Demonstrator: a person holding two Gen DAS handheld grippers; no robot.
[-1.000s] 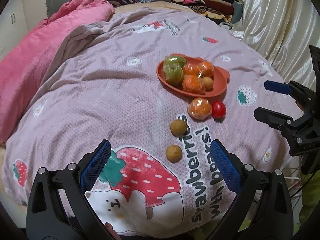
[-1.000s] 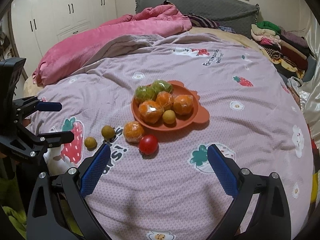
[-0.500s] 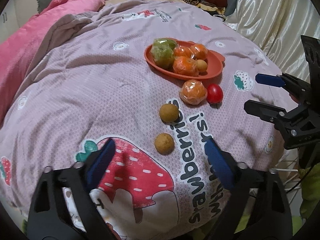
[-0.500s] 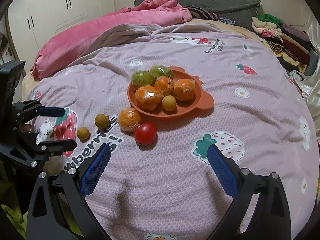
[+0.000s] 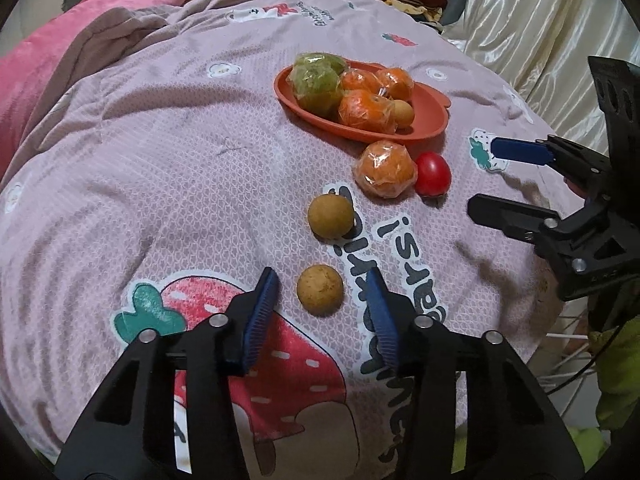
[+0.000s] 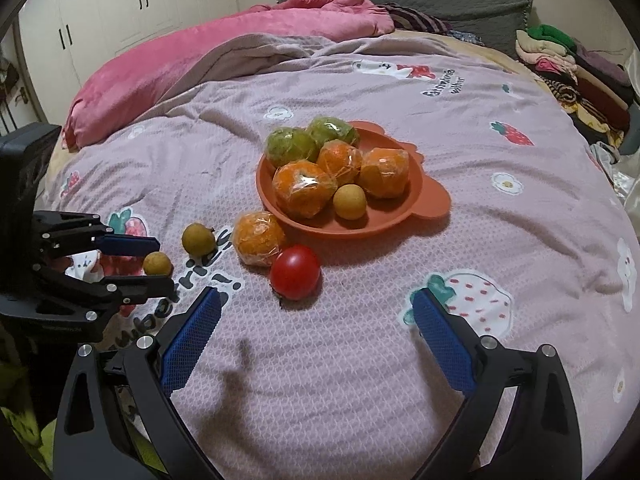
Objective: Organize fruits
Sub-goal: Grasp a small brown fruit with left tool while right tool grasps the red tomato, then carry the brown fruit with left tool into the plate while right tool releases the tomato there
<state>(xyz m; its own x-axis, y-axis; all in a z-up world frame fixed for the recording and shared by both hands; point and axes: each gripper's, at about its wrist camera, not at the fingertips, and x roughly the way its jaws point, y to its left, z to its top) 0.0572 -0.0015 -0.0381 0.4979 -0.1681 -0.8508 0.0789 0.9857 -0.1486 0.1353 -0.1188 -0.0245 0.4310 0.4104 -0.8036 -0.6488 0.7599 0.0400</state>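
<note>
At the left of the bed, the left gripper [image 5: 322, 280] points steeply down at the lilac bedspread [image 5: 168, 168]. Its jaws have just been closing, and the nearer brown fruit [image 5: 320, 290] lies between the blue pads [image 5: 262, 308], which stand just beside it without pressing it, so nothing is grasped. Being round, this fruit shows no long axis and points no particular way. A second brown fruit [image 5: 331, 216] lies just beyond it on the printed lettering.

Further right and toward the plate, a wrapped orange [image 5: 386, 168] touches a red tomato [image 5: 433, 173], both on the bedspread just in front of the orange plate [image 5: 424, 120]. The plate is oval, its long axis running from upper left to lower right in the left wrist view, its small ears at the right end. It holds two wrapped green fruits [image 6: 292, 146], three wrapped oranges [image 6: 304, 188] and one small yellow fruit [image 6: 350, 201].

At the right, the right gripper [image 6: 316, 332] hangs above bare bedspread near the tomato, jaws spread wide and empty.
</note>
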